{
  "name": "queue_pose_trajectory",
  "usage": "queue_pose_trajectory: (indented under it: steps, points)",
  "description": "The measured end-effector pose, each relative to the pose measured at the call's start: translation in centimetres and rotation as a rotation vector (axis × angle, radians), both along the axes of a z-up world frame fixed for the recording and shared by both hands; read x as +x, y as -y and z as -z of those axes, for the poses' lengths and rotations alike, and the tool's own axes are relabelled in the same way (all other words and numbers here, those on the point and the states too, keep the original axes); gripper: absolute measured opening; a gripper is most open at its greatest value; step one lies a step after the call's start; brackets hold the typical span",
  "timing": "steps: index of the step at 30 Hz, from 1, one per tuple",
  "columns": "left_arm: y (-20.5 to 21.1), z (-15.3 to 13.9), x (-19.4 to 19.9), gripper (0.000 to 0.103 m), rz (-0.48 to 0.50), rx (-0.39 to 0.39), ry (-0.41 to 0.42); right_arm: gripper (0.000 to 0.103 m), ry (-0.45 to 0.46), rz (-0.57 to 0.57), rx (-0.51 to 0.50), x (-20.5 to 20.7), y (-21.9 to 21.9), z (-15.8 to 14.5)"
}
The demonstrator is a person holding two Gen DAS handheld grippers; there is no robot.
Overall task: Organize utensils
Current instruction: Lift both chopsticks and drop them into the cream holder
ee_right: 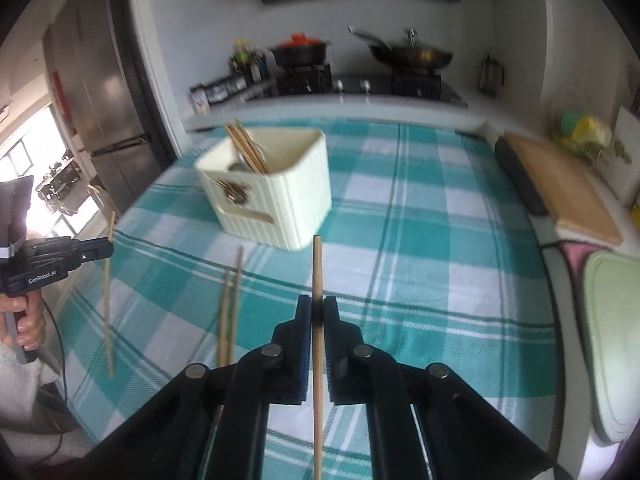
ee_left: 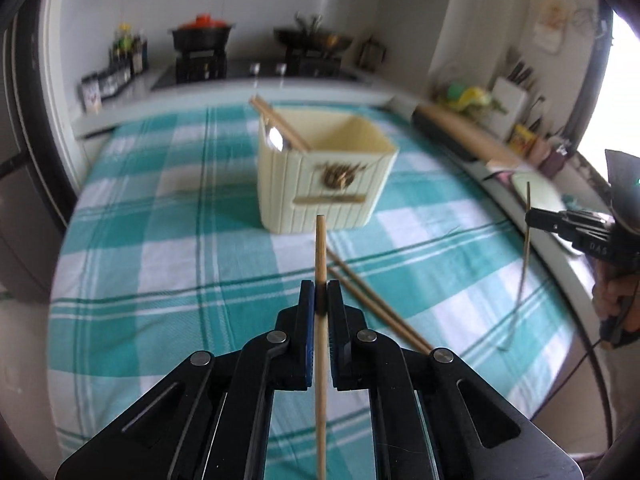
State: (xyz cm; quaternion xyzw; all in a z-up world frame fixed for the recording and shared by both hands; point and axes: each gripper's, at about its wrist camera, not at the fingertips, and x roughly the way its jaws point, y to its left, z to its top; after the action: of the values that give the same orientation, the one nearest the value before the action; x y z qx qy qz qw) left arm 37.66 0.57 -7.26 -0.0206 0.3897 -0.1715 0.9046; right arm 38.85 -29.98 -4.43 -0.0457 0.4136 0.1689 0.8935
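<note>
**Holding One Chopstick in Each Gripper Before the Cream Holder**

Gripping a wooden chopstick (ee_left: 320,256), the left gripper (ee_left: 321,300) pointed toward the cream utensil holder (ee_left: 324,176), its jaws clamped on the stick, which ran back between the fingers. The right gripper (ee_right: 317,316) took the same pose, jaws pinched on a second chopstick (ee_right: 317,276) aimed at the holder's near side. Each gripper was carried in a bare hand; the left hand (ee_right: 24,320) showed at the edge of the right wrist view.

The holder was ribbed and square-mouthed, with chopsticks and a spoon leaning in its far corner. Two loose chopsticks (ee_left: 372,300) lay on the teal checked tablecloth (ee_left: 160,240) in front of the holder, near the left gripper.

"GenRobot.AI" was printed on the left gripper's body. Lettering on the right gripper's side was too small to read surely.
</note>
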Motion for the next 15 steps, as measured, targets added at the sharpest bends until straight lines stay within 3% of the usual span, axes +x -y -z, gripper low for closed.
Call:
queue_pose_trajectory:
  steps: [9,15]
  points:
    - [-0.8,-4.1,-3.6,0.004,0.005,-0.05,0.115,0.006,0.184,-0.039,0.011,-4.9,-1.4,-5.7]
    - [-0.8,-6.1,-3.8,0.004,-0.004,-0.056,0.16,0.006,0.244,-0.041,0.009,-5.2,-2.2,-7.8]
